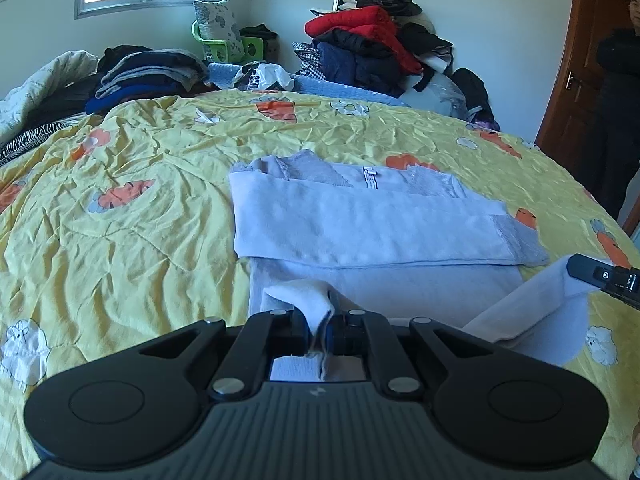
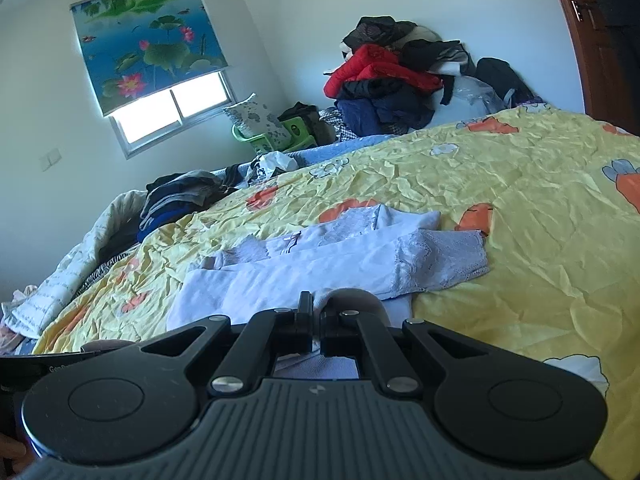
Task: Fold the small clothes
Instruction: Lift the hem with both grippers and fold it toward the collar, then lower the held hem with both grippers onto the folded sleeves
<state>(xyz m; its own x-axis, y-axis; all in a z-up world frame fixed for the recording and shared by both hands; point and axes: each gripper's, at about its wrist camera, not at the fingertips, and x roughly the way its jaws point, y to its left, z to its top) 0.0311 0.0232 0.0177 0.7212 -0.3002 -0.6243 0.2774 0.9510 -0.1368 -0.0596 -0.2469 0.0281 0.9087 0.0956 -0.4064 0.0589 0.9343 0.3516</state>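
A pale lilac top with lace sleeves lies partly folded on the yellow carrot-print quilt; both sleeves are folded across its body. My left gripper is shut on the near hem at the left corner and holds it lifted. My right gripper is shut on the near hem at the right corner; it shows in the left wrist view with cloth draped from it. The top also shows in the right wrist view.
Piles of clothes sit at the bed's far side: dark folded ones at the left, a red and dark heap by the wall. A person stands by the wooden door at the right. A green chair stands under the window.
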